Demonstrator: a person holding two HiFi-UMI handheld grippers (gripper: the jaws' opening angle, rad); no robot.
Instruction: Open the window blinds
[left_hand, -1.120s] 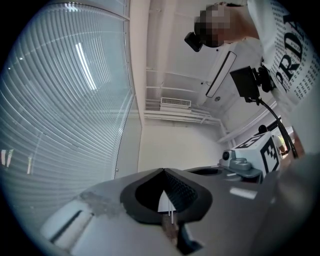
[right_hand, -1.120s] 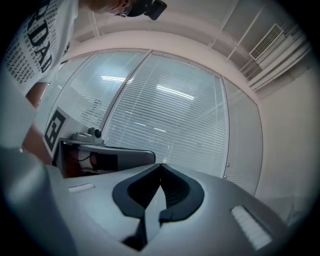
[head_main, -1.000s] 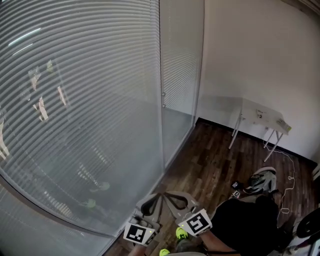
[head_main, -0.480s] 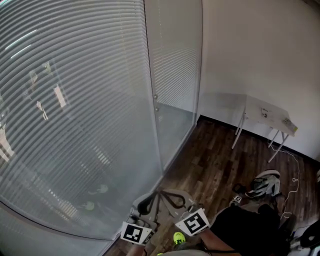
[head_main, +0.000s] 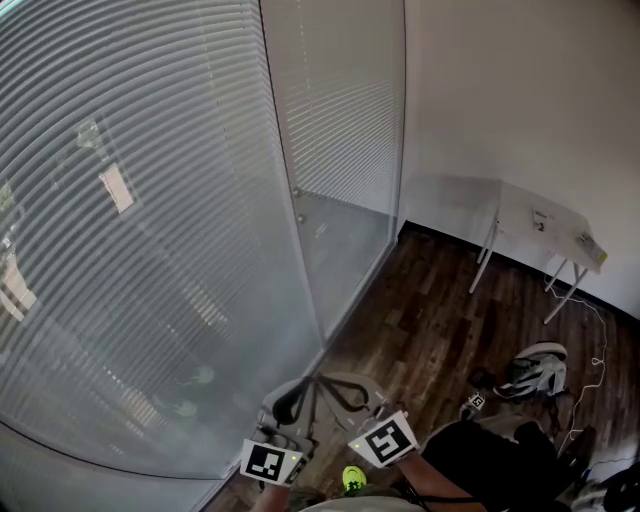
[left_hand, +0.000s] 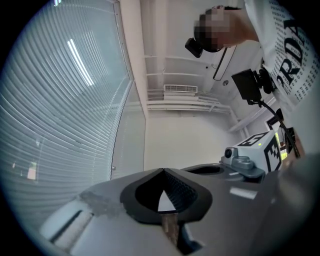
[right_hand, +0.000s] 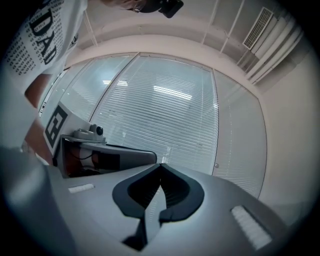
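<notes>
The window blinds (head_main: 150, 220) fill the left side and run back to a corner with the wall (head_main: 520, 100) on the right. A table (head_main: 545, 222) stands on the floor (head_main: 420, 320) against that wall. Left gripper (head_main: 308, 388) and right gripper (head_main: 332, 384) sit side by side, near the blinds' foot.

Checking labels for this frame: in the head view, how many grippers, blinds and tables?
Grippers: 2, left gripper and right gripper
Blinds: 2, wide blind and narrow blind
Tables: 1, white table
Total: 5
</notes>
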